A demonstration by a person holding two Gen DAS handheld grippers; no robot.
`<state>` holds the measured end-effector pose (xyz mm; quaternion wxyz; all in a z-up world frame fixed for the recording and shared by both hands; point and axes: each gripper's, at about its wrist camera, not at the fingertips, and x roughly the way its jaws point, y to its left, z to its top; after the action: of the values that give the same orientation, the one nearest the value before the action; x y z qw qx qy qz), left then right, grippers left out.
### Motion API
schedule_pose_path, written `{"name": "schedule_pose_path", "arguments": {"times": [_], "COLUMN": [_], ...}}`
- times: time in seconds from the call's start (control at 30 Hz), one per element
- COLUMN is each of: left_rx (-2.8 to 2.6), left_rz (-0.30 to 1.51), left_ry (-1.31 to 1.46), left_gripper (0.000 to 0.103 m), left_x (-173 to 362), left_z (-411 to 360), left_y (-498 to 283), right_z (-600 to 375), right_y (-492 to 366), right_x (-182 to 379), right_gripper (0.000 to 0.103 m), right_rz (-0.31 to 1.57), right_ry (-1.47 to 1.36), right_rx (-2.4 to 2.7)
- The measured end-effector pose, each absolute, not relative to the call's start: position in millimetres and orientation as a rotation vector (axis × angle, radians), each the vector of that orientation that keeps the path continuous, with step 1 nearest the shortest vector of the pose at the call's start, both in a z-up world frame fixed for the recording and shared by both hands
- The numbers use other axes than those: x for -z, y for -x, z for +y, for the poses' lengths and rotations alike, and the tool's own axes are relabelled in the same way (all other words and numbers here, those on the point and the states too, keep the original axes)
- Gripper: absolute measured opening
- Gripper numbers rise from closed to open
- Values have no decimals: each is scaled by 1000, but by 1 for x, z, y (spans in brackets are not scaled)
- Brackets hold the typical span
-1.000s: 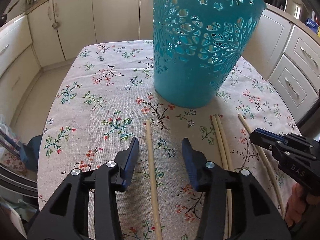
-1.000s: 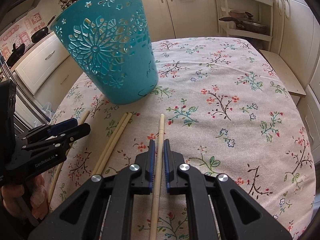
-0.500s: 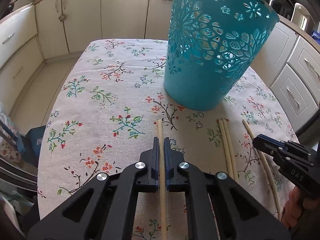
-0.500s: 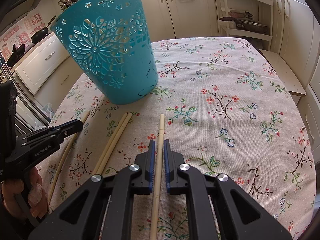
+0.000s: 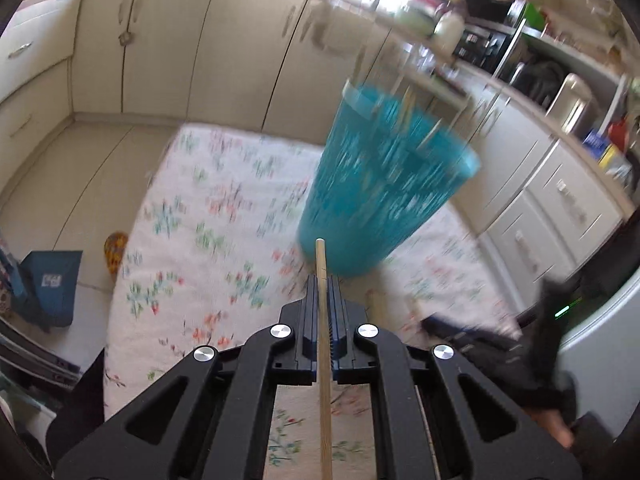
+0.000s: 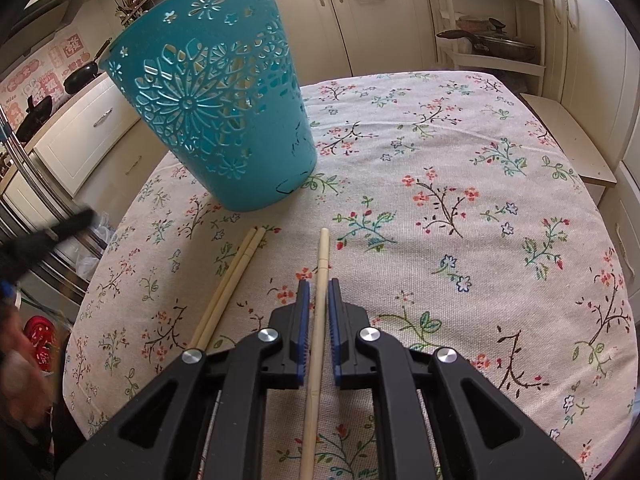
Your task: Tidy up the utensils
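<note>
- Left gripper (image 5: 321,280): clamped on a wooden chopstick (image 5: 322,320), which runs up between its jaws w/ the tip poking out ahead, lined up w/ the foot of the teal basket (image 5: 380,184).
- Left view is heavily smeared: basket cutouts, cloth pattern & stuff on the back kitchen units can't be read. Pale sticks seem to stand up from the basket rim, too blurred to count.
- Lower end of that chopstick is cut off by the frame edge.
- Dark blurred shape at the left view's lower right is prob. the other gripper & a hand; no detail.
- Right gripper (image 6: 319,280): jaws nearly closed around a paler chopstick (image 6: 320,288) lying on the floral bench cloth (image 6: 480,200). A thin gap shows each side of the stick at the blue pads, so can't tell if they pinch it. Its near end is hidden under the gripper body.
- Right view is sharp & gives what the left doesn't: flower cutouts on the basket (image 6: 208,96), which stands on the cloth well ahead and to the left; a pair of chopsticks (image 6: 232,276) side by side just left of the gripper, near ends hidden behind its arm.
- Left gripper in the right view: only a dark smear at the left edge (image 6: 48,236), w/ a blurred hand (image 6: 20,376) below.
- Basket interior not visible in the right view except through the holes.
</note>
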<state>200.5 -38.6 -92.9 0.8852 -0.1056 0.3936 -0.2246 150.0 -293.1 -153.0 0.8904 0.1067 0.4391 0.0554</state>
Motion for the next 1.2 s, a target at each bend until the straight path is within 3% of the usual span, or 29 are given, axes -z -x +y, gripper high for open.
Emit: {"name": "schedule_pose_path", "arguments": {"times": [0.4,0.7,1.2], "left_rx": [574,543,407], "left_rz": [601,435,410], "left_ry": [306,238,236], "left_gripper": [4,5,5], "left_x": [-21,-73,-41], "left_z": [-57,-112,-136], "left_y": [-208,-257,-323], "right_z": [-293,-293,-293], "right_y": [-150,-150,-150], "right_x": [153,153,153], "right_gripper": [11,11,18], "right_rz": [912,911,909], "right_ry": [-221,-222,-224], "right_rx": [-115,-116,-137]}}
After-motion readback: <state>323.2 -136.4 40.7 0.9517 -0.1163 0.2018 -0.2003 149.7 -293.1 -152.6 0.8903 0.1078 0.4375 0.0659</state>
